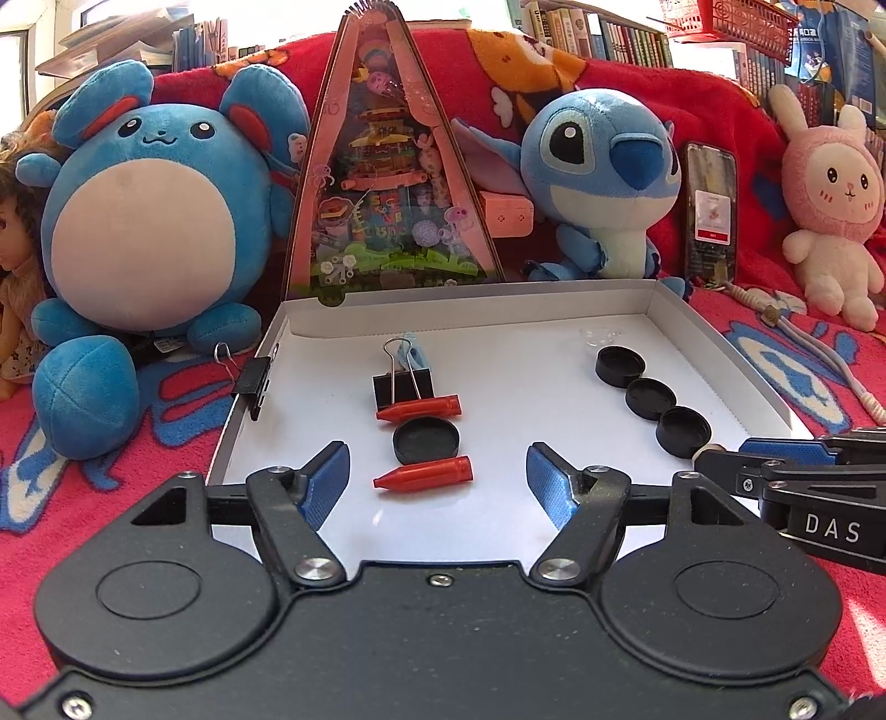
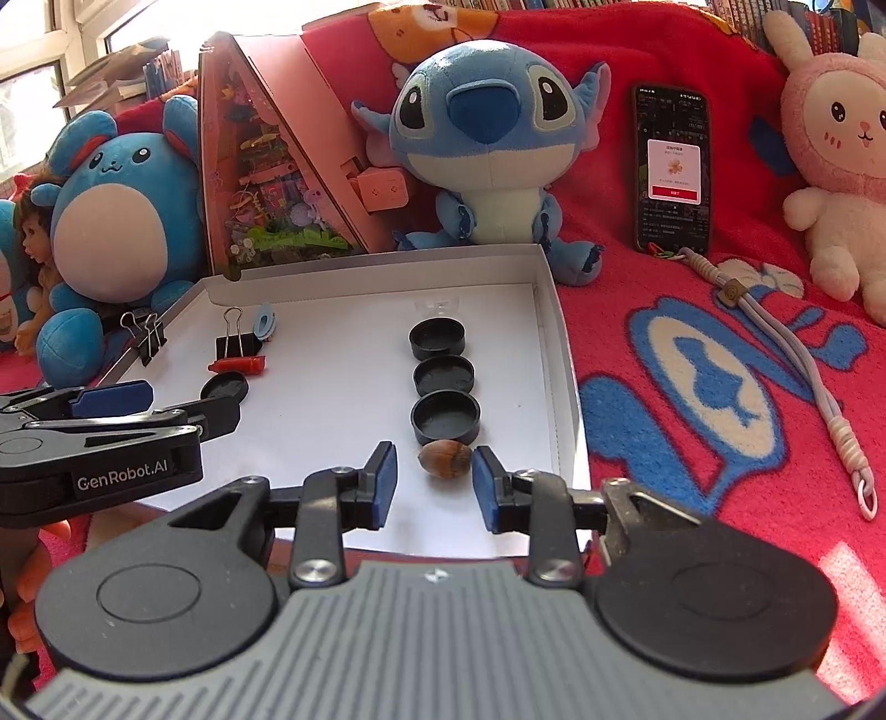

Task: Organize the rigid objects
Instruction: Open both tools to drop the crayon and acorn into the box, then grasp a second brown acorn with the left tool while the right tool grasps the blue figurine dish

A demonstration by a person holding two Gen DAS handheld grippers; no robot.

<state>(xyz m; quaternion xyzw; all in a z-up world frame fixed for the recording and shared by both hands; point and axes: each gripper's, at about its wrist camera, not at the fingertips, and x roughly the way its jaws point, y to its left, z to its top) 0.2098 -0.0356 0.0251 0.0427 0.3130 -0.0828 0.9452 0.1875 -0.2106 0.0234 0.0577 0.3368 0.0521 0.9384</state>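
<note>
**Right wrist view: nut lined up under the caps**

Right wrist view shows the right tool (image 2: 433, 479) partly open, gripping nothing; the nut (image 2: 446, 458) sits loose between its pads, ending a column of 3 black caps (image 2: 444, 415) in the white tray (image 2: 554, 354). Left tool (image 1: 437, 479) gapes wide and empty behind 2 red crayons (image 1: 426, 474), probably sorting by type.

I work in a home: plush toys like the blue big-eared one (image 2: 476, 138) lean on a red fleece blanket (image 2: 692, 343), crowded bookshelves (image 1: 603, 33) behind.
</note>
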